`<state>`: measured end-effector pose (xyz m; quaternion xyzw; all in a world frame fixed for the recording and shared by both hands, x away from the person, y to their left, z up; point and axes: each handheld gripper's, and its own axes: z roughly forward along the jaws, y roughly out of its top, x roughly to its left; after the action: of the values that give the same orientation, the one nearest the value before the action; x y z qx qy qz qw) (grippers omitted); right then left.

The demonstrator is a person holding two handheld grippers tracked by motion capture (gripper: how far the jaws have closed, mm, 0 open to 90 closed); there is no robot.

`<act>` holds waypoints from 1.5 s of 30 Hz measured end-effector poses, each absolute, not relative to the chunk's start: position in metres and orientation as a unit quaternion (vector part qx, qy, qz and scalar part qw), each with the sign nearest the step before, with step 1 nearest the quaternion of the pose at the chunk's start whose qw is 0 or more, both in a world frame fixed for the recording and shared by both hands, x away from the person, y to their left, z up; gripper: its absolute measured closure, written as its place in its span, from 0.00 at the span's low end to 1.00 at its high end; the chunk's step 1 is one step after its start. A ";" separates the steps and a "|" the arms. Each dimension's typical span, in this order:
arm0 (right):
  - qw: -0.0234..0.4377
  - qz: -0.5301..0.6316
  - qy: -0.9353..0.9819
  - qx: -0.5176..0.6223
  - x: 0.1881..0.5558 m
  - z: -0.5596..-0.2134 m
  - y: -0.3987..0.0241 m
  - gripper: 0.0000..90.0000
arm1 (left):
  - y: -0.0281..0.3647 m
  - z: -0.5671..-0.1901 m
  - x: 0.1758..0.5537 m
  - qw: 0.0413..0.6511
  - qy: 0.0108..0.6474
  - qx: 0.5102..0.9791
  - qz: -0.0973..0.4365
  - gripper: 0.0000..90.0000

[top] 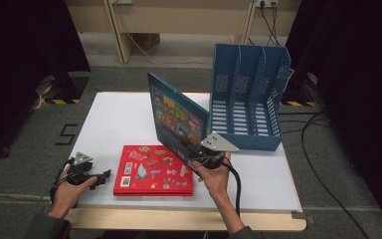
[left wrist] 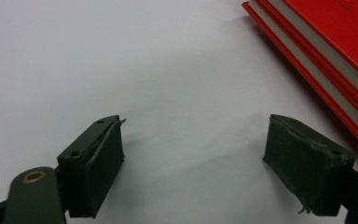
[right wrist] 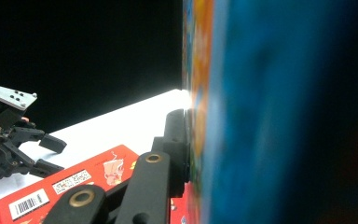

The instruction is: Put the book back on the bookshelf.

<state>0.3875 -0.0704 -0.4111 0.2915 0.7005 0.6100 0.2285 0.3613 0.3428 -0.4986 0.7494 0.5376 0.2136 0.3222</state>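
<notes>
Flat book lies left of upright book, probably before file rack.

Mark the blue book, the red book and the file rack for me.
blue book [top: 176, 115], high view, front cover.
red book [top: 151, 169], high view, top cover.
file rack [top: 226, 79], high view, left side wall.

surface: white, rectangular, with a light wooden strip along its near edge.
file rack: blue plastic, three compartments, upright at the far right corner of the surface, open side toward the near edge.
floor: grey carpet all round the surface.
curtains: black, beyond the left and right ends of the surface.
cables: black, on the floor right of the surface.
</notes>
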 end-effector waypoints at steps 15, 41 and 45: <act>0.230 0.603 0.709 0.284 0.390 -0.409 -0.072 0.90 | 0.343 -0.498 0.361 0.321 0.537 0.751 0.212 0.21; 0.195 0.627 0.687 0.312 0.392 -0.397 -0.093 0.92 | 0.344 -0.498 0.362 0.323 0.536 0.750 0.213 0.21; 0.198 0.630 0.684 0.311 0.392 -0.393 -0.097 0.92 | 0.344 -0.498 0.362 0.322 0.536 0.750 0.214 0.21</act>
<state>0.3918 -0.0971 -0.3932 0.3106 0.6837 0.6299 0.1984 0.3616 0.3440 -0.4977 0.7503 0.5362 0.2138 0.3224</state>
